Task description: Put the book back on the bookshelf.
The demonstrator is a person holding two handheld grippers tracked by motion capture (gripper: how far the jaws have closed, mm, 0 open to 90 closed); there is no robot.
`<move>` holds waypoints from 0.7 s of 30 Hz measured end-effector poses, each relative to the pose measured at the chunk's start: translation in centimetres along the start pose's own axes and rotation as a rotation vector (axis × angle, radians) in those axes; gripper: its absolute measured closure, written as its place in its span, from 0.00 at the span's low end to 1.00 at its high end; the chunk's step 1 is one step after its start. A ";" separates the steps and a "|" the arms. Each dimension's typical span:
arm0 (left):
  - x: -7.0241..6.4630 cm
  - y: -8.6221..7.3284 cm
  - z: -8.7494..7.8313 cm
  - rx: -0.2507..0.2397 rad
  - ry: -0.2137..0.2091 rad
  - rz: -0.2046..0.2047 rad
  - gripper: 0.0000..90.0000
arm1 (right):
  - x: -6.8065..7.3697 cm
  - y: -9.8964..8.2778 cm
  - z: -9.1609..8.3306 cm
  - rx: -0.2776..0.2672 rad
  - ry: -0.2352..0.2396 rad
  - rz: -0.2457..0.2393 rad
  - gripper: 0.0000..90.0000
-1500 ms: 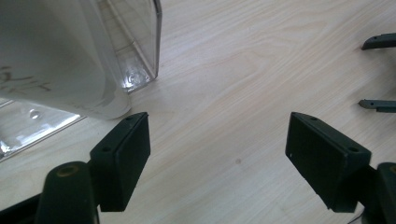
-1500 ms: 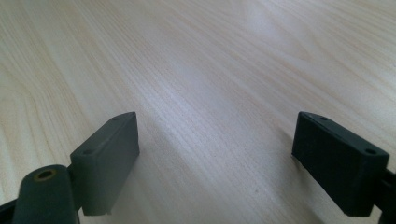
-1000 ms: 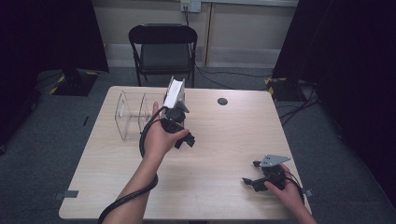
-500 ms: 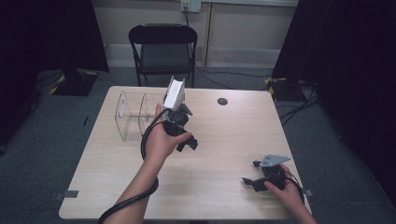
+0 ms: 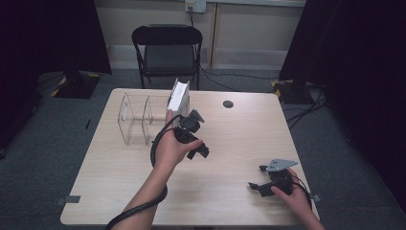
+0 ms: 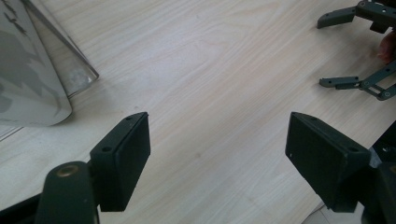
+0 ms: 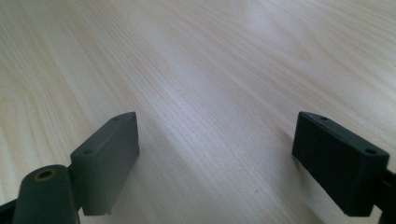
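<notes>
High view: white box (image 5: 178, 96) stood upright at the right end of the clear organiser (image 5: 136, 120), far-left on the worktop (image 5: 239, 139); inside or just beside, couldn't tell. Left tongs (image 5: 194, 143) were just near of it, right tongs (image 5: 257, 177) parked near-right.

Left gripper view: left tongs (image 6: 217, 149) spread, nothing between, organiser wall (image 6: 70, 60) close by.

Right gripper view: right tongs (image 7: 215, 158) spread over bare wood.

Likely a place or re-grip: keep the pads wide, don't nudge the wall.

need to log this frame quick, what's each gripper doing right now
left gripper: open, nothing between its jaws.
right gripper: open, nothing held, bare table ahead.
</notes>
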State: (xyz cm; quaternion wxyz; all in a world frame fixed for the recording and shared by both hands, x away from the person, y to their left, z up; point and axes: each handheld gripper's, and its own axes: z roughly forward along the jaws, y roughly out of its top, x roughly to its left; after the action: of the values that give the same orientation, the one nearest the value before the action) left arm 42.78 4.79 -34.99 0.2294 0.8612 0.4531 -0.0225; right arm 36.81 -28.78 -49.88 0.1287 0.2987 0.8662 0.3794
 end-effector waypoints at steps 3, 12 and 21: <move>-0.3 0.1 0.2 0.003 -0.005 0.007 0.25 | 0.0 0.0 0.0 0.000 0.000 0.001 0.16; -1.1 0.3 1.2 -0.002 -0.020 0.027 0.25 | 0.0 0.0 0.0 0.000 0.000 -0.001 0.16; -1.6 0.4 2.4 0.002 -0.042 0.041 0.25 | 0.0 0.0 0.0 0.000 0.000 -0.001 0.16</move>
State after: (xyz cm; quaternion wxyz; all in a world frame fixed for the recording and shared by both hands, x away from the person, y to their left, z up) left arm 42.58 2.38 -36.59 0.2386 0.8697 0.4305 -0.0363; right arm 36.82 -28.79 -49.88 0.1289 0.2983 0.8663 0.3794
